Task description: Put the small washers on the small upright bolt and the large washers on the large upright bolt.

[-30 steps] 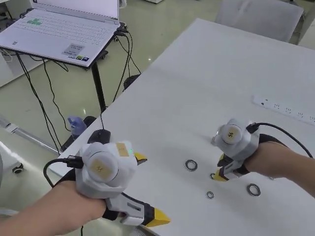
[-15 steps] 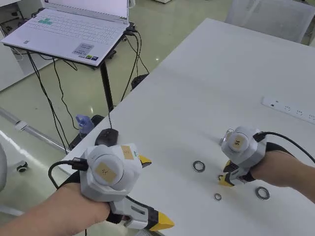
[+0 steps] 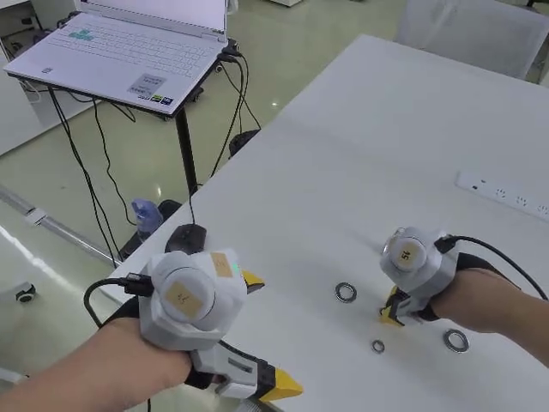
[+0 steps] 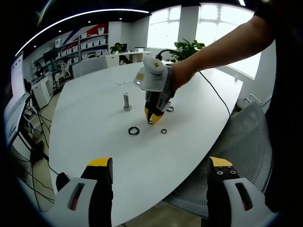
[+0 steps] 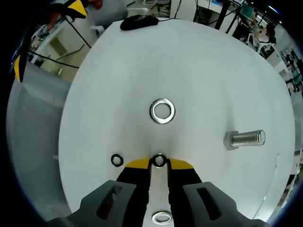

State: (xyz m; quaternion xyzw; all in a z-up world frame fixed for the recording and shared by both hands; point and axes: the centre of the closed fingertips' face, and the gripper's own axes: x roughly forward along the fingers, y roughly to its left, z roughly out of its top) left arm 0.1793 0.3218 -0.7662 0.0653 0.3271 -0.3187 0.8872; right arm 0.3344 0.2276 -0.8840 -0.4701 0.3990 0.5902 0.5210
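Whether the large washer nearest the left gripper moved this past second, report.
No. The large washer keeps its offset from the loose small washer; the camera shifted.

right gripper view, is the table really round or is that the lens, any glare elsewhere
Right gripper view: the lens bends the table edge round; the small washer between the right claw tips is sharp. Left gripper view: windows blown out white. Head view: even light, glare streaks on the floor.

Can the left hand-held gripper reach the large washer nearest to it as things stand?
Probably yes: the left hand-held gripper is open, and bare table lies between it and the large washer.
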